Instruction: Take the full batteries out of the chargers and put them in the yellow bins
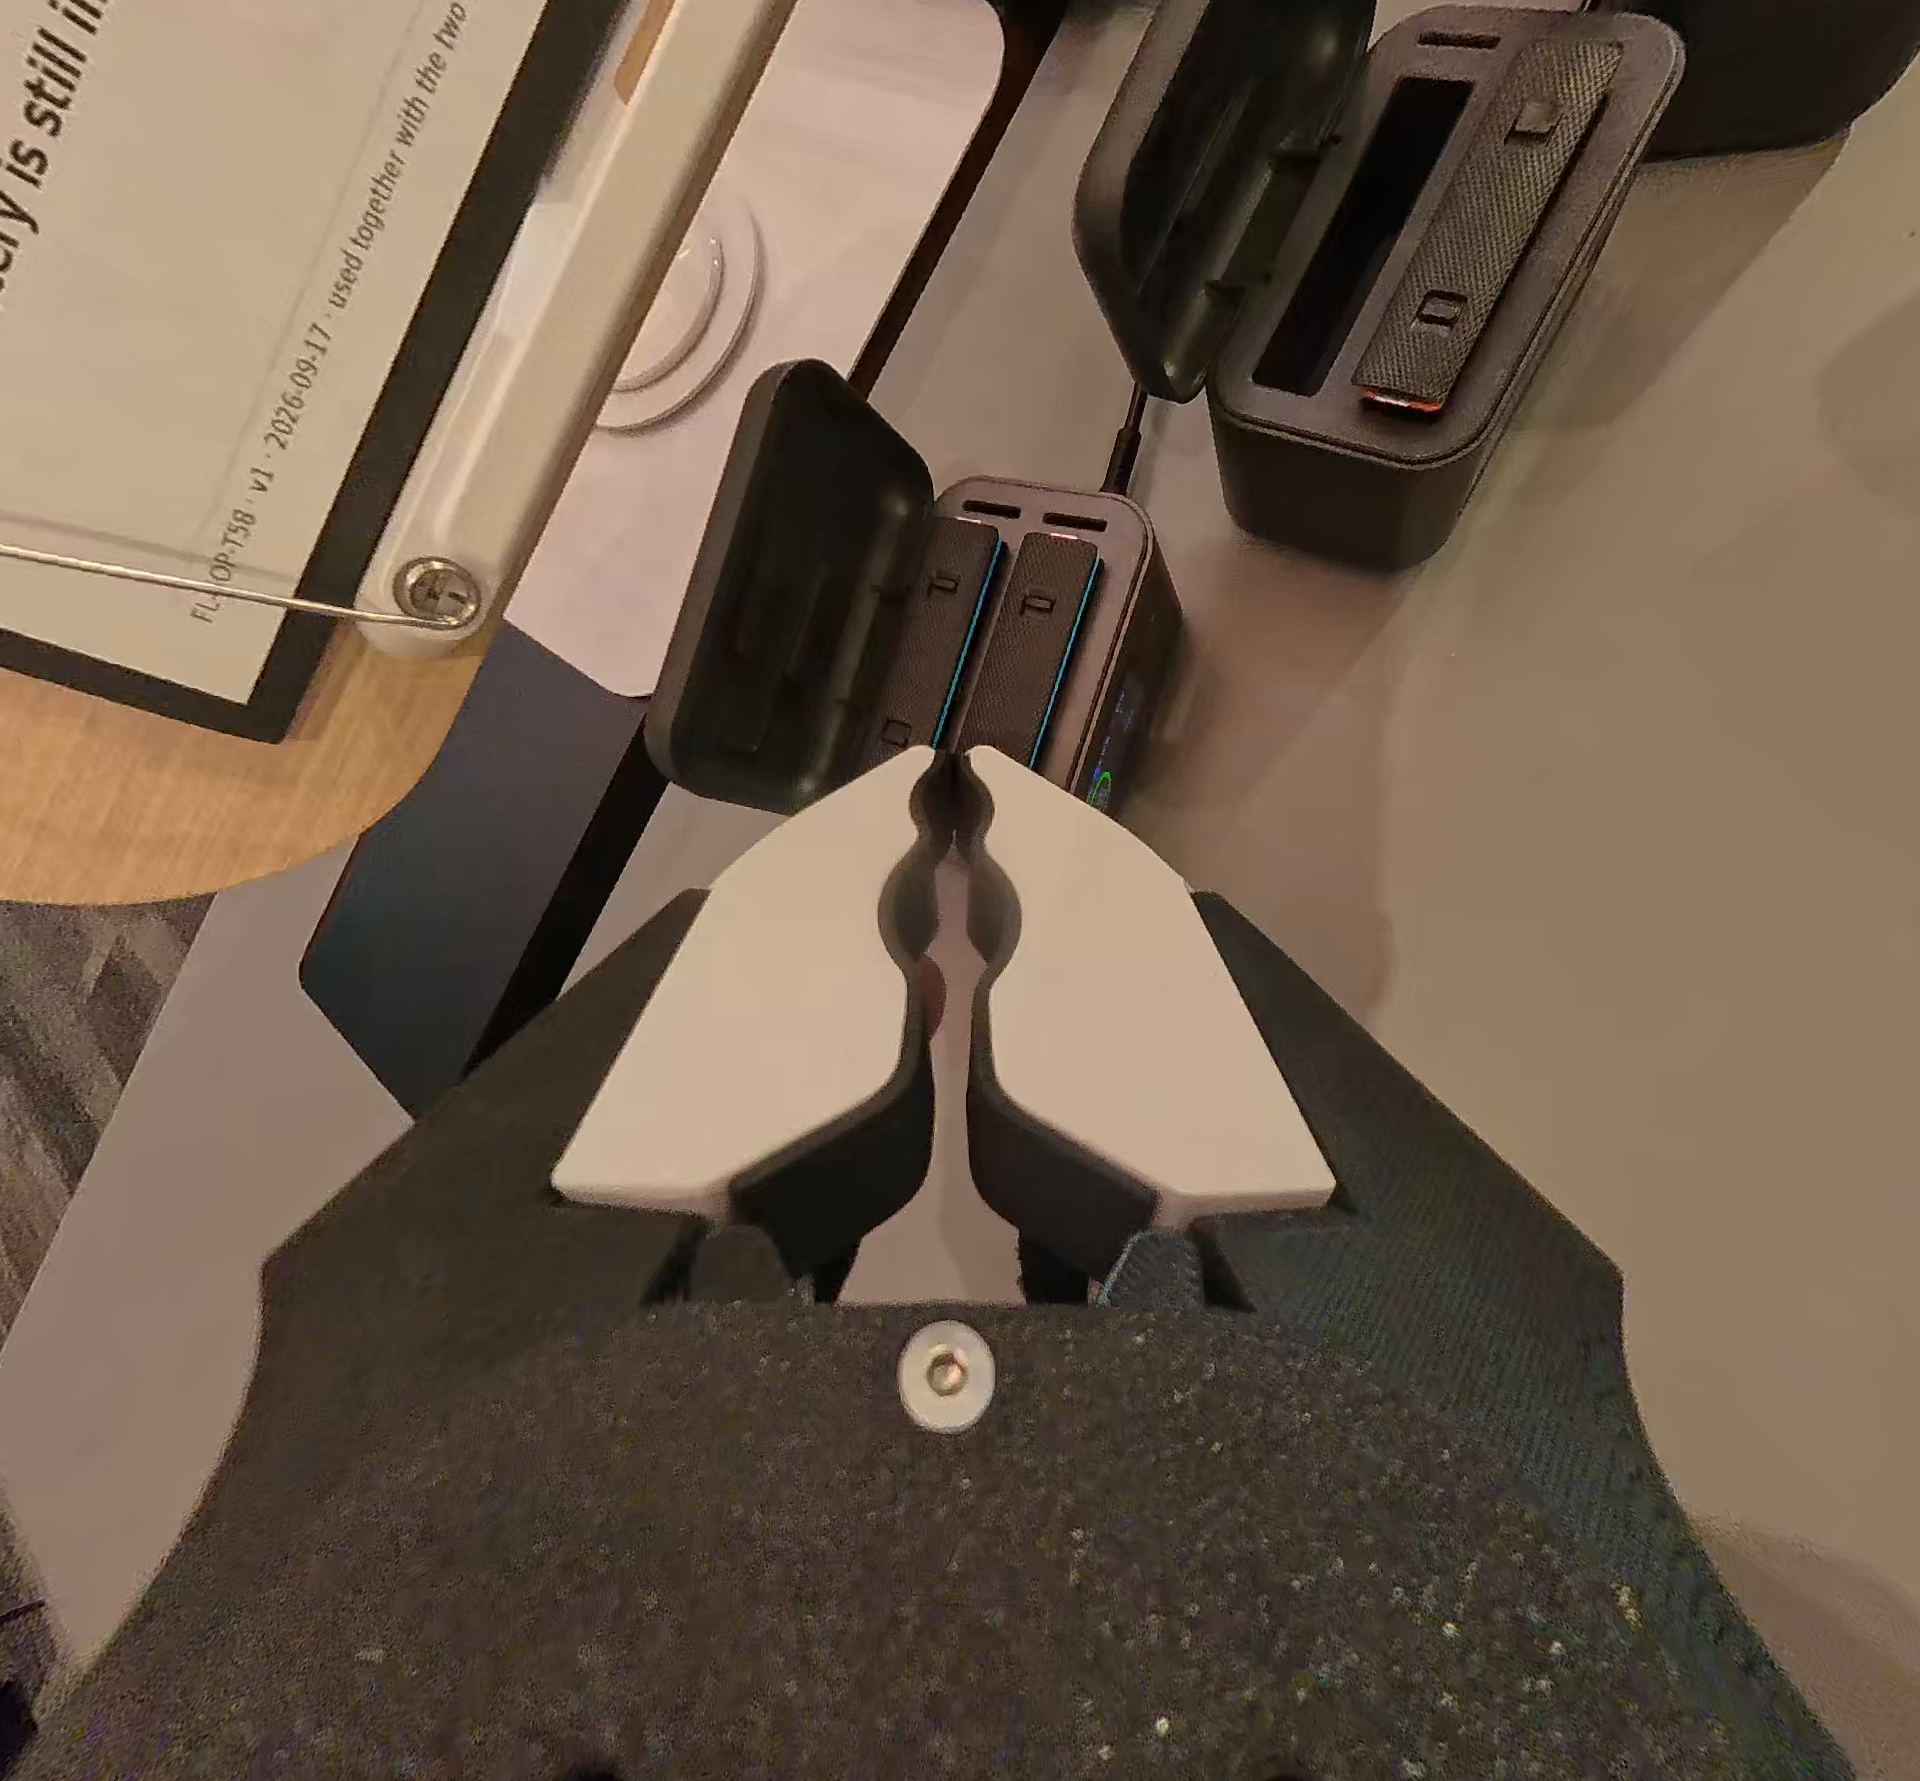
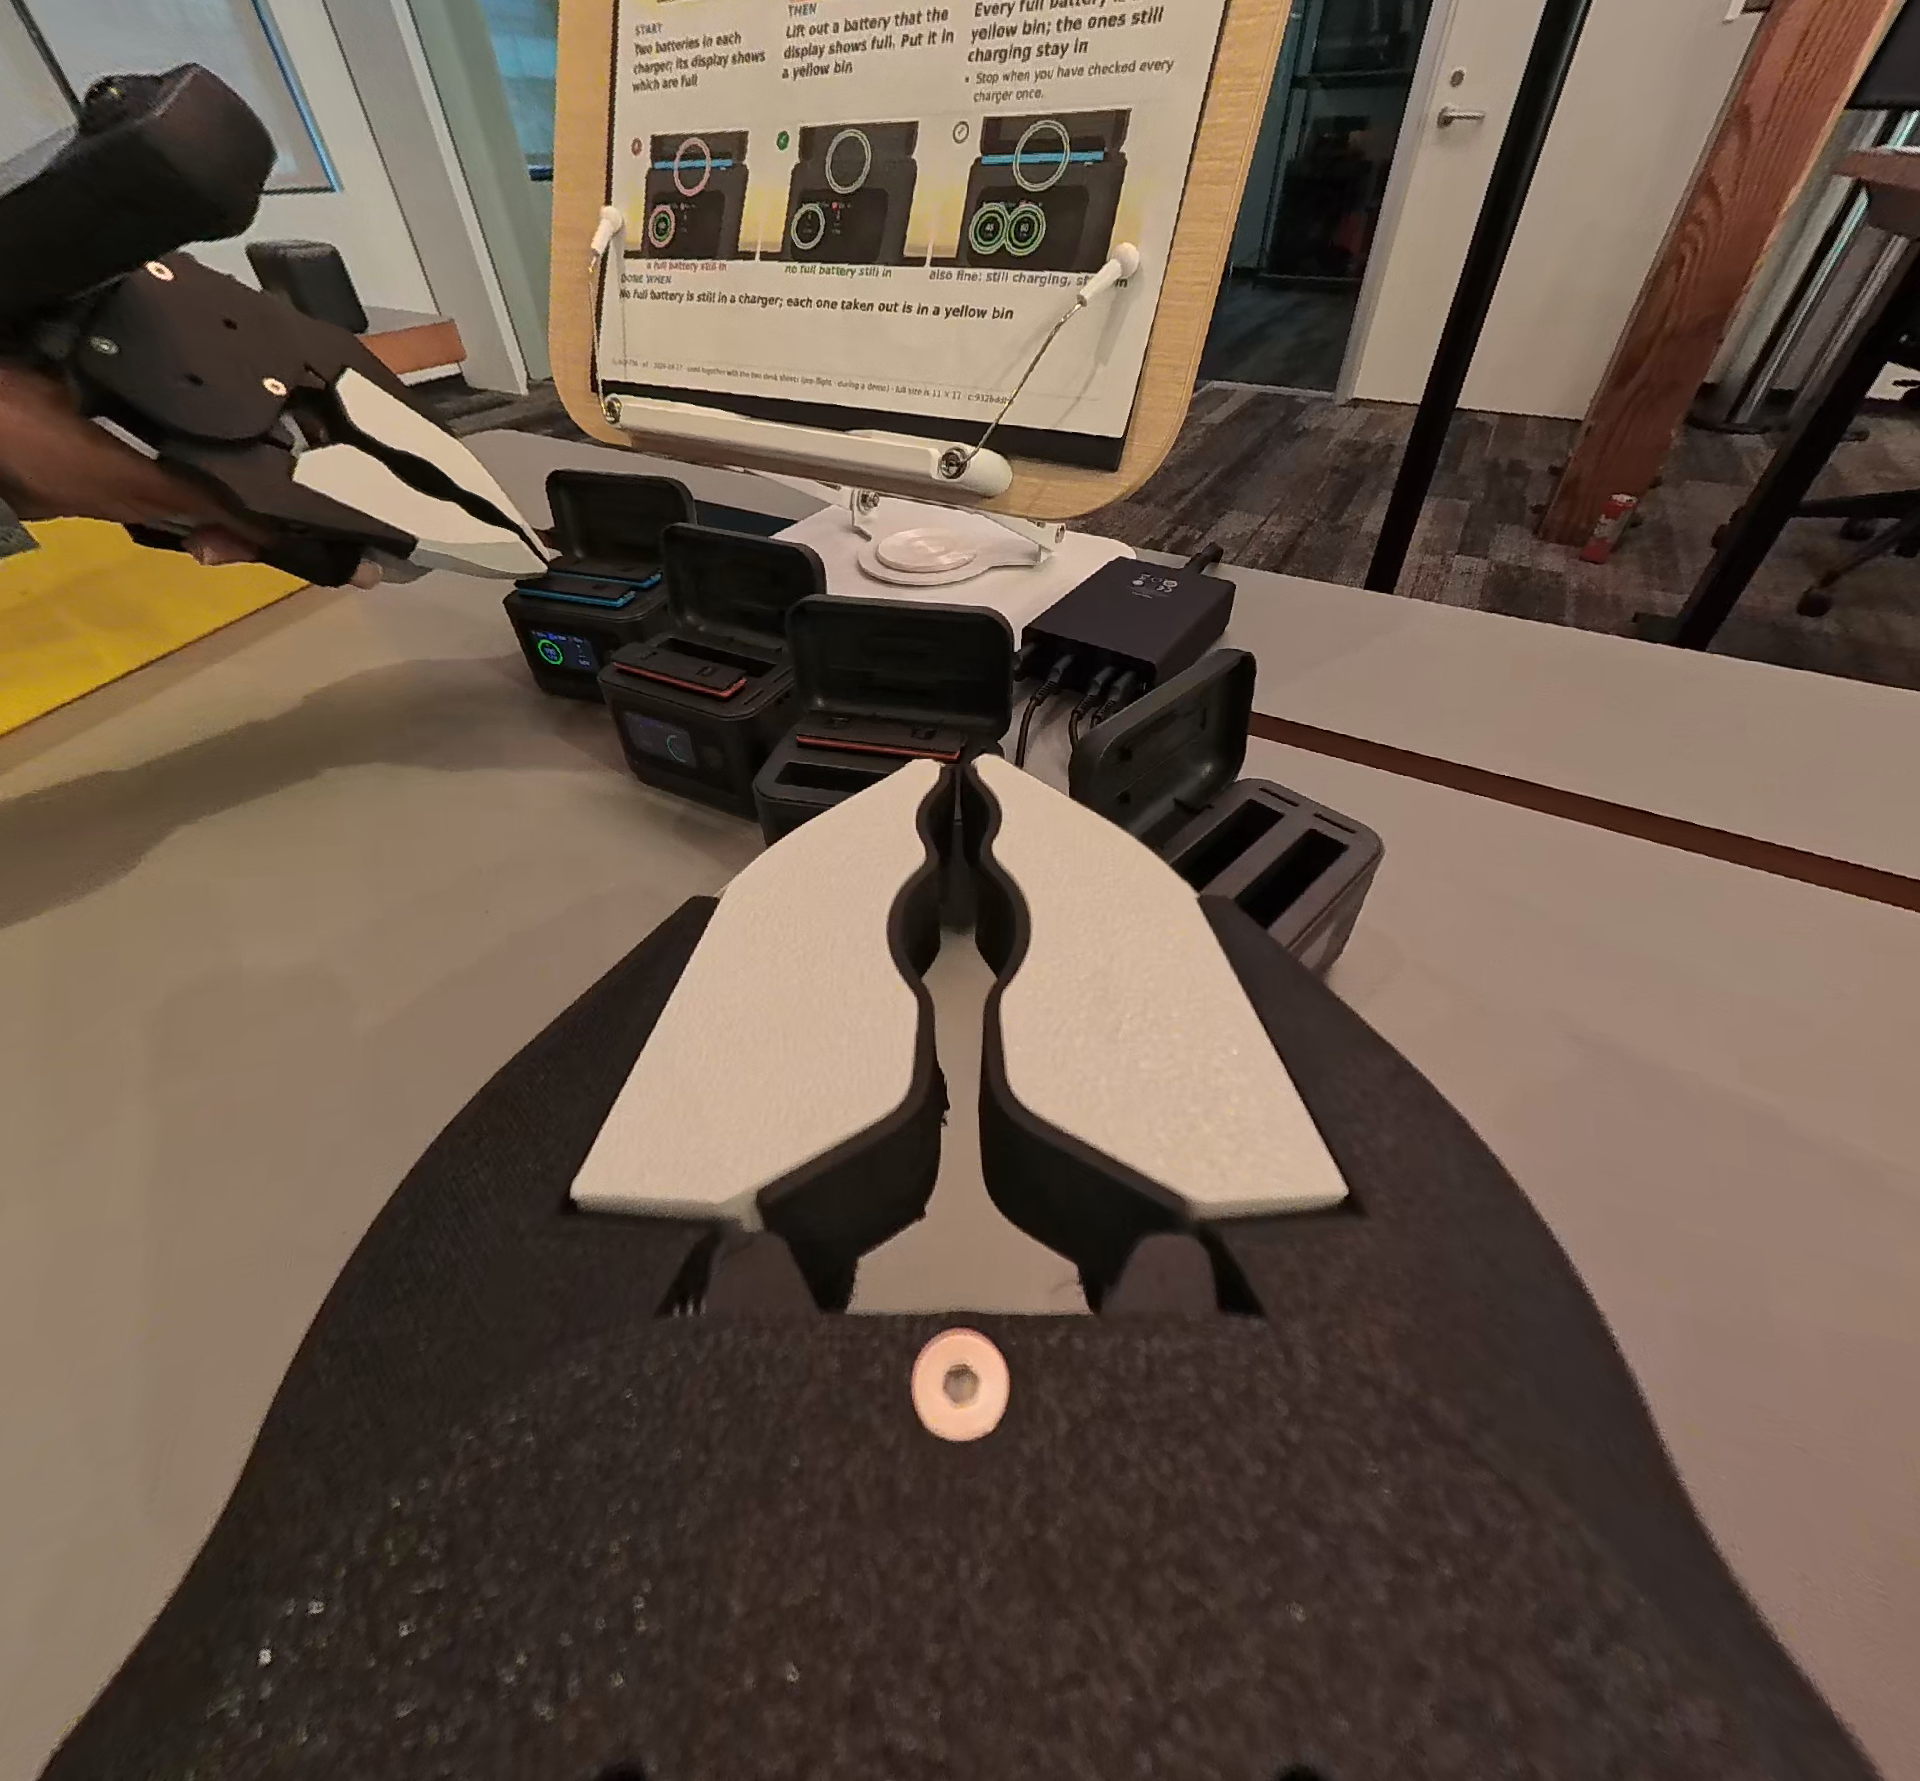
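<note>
left wrist view: i'm nosing my closed, empty left tool (image 1: pixel 951 763) at the black lid-up charger (image 1: pixel 1023 651), targeting its blue-edged batteries (image 1: pixel 1044 645).

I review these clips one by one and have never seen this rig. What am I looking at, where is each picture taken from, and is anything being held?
There is no robot: a person holds a two-finger gripper in each hand, and each gripper carries a camera looking along its fingers.

The left wrist view looks down past the left gripper, whose white fingers are closed with nothing between them, tips at a charger with two blue-edged batteries.

The right wrist view looks across the grey table past the right gripper, also closed and empty. Here the left gripper shows from the side, in the person's hand.

On the table are four open chargers in a row: the blue-edged one, two with an orange-edged battery, and an empty one. Behind stand a power hub and an instruction board. A yellow surface lies at left.
</note>
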